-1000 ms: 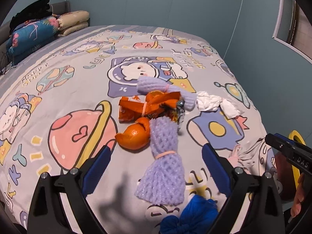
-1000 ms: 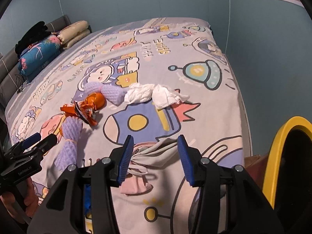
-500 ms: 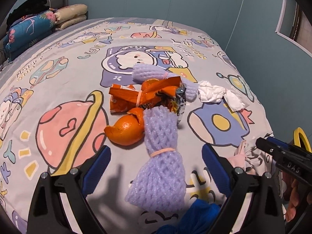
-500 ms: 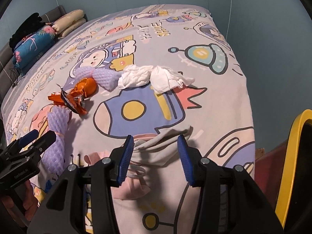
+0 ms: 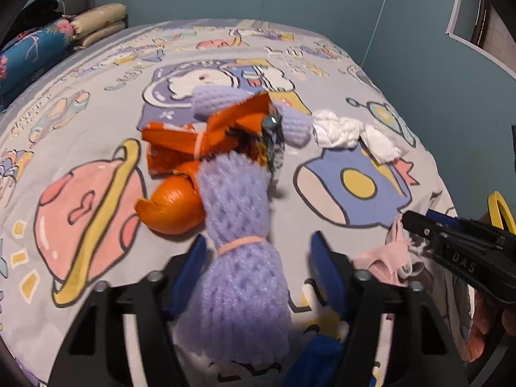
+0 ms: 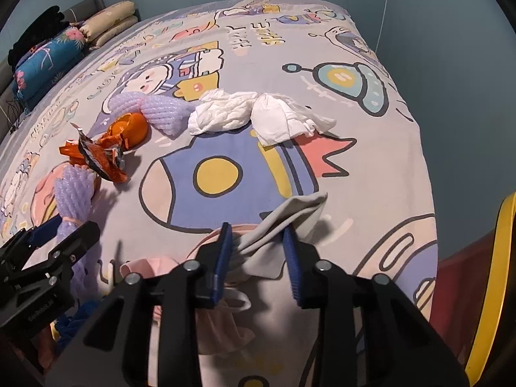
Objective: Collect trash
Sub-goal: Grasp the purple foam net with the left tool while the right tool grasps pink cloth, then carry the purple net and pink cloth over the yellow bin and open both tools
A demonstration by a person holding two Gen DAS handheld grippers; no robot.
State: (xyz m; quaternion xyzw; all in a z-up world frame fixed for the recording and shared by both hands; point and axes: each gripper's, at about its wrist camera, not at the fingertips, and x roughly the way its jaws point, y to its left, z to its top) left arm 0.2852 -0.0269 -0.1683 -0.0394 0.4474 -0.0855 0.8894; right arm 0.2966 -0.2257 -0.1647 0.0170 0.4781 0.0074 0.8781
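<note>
Lying on the bed point(image 5: 96, 103), the purple foam net point(image 5: 240, 245) points its long axis away from the camera, toward the orange peel point(image 5: 174, 206) and wrapper point(image 5: 206, 142). Tilted steeply down, the left hand-held gripper point(image 5: 258, 271) has just been closing, its jaws half open around the net's banded waist. The right hand-held gripper point(image 6: 258, 258) has been closing, narrow, on a grey cloth point(image 6: 283, 222).

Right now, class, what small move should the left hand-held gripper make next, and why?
Probably finish closing the left hand-held gripper: its jaws have just been closing and straddle the purple foam net by its rubber band, with a gap showing beside the right pad.
</note>
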